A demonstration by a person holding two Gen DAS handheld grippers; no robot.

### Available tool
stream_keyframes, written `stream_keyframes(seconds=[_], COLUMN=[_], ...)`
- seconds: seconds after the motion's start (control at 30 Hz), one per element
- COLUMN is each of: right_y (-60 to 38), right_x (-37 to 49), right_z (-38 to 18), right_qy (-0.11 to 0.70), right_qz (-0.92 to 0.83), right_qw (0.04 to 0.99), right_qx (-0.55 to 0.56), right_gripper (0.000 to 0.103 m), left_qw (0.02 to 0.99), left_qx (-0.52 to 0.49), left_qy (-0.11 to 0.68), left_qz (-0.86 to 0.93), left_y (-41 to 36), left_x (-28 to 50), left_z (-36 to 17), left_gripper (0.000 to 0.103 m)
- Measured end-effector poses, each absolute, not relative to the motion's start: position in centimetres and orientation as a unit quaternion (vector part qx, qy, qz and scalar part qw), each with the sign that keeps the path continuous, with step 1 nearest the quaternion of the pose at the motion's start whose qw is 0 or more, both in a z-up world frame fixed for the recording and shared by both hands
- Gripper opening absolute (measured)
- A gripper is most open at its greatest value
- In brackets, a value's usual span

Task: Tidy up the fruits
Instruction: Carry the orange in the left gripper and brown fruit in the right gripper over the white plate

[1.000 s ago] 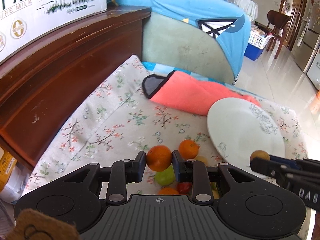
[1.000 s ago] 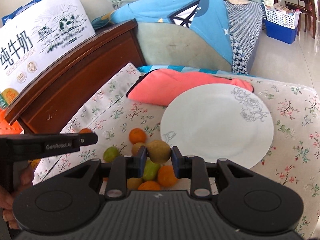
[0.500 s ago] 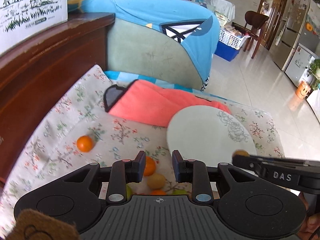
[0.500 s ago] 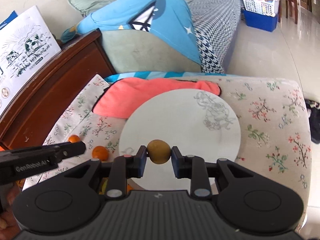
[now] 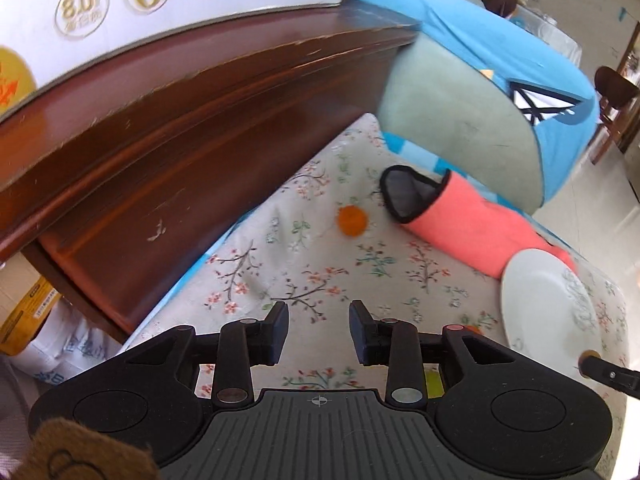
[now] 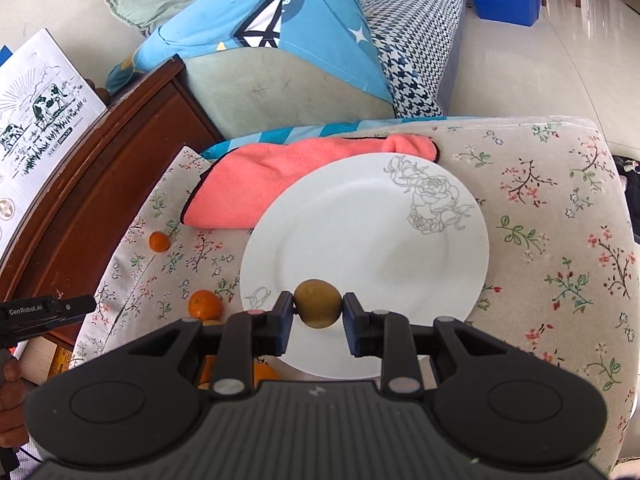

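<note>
Released orange (image 5: 352, 220) lies round, bright, alone.

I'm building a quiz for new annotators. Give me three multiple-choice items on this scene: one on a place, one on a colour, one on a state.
1. Where is the fruit that the right gripper holds?
A. over the near edge of the plate
B. on the pink cloth
C. on the wooden ledge

2. What colour is the held fruit?
A. bright red
B. brownish green
C. purple

3. What is on the plate?
A. three oranges
B. a folded cloth
C. nothing

Answers:
1. A: the fruit, pinched between the pads, sits above the near rim of the plate.
2. B: its skin is a dull brownish green, unlike the oranges on the flowered cover.
3. C: the plate's white face is bare; the pink cloth lies behind it.
</note>
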State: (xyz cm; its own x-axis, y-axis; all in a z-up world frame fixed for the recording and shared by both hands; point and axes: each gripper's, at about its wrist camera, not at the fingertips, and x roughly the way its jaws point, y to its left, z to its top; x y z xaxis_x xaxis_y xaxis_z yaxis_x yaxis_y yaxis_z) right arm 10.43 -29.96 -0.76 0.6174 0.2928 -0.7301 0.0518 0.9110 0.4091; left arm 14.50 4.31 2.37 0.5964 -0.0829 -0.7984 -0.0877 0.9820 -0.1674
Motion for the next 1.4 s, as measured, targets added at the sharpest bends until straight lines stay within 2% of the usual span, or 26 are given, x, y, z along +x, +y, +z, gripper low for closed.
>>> stream_keyframes(seconds=[0.27,0.73,0.97,1.3,1.4], right_y=[-29.6,-31.8,-32.1,-32.1,-32.1], right_x=[11.0,11.8,11.7,11.8,11.9], right_z=[-1.0,-1.2,-1.1,-1.4,-1.5], right_qy=[0.433,0.43,0.43,0.435,0.437], right_qz=[0.07,0.046,0.048,0.05,0.049], right_qw=[0.876,0.868,0.865,0.863,0.862], right_qx=[0.199,0.243,0.252,0.253,0.253], right_gripper=[0.027,0.027,0.027,0.027,0.027], left_qw=[0.902,0.912,0.917,0.923,0.925], left_qx=[-0.066,-0.073,-0.035,-0.037,-0.031], left_qy=[0.426,0.402,0.395,0.383,0.378], left_qz=[0.0,-0.023,-0.024,-0.028,-0.031], left_y=[2.0,0.1,-1.0,-1.1,-1.3], left_x=[18.0,25.0,26.3,27.2,27.1], left_z=[0.9,-1.9,-3.6,-4.5,-4.8], left_gripper=[0.032,0.032,0.032,0.032,0.027])
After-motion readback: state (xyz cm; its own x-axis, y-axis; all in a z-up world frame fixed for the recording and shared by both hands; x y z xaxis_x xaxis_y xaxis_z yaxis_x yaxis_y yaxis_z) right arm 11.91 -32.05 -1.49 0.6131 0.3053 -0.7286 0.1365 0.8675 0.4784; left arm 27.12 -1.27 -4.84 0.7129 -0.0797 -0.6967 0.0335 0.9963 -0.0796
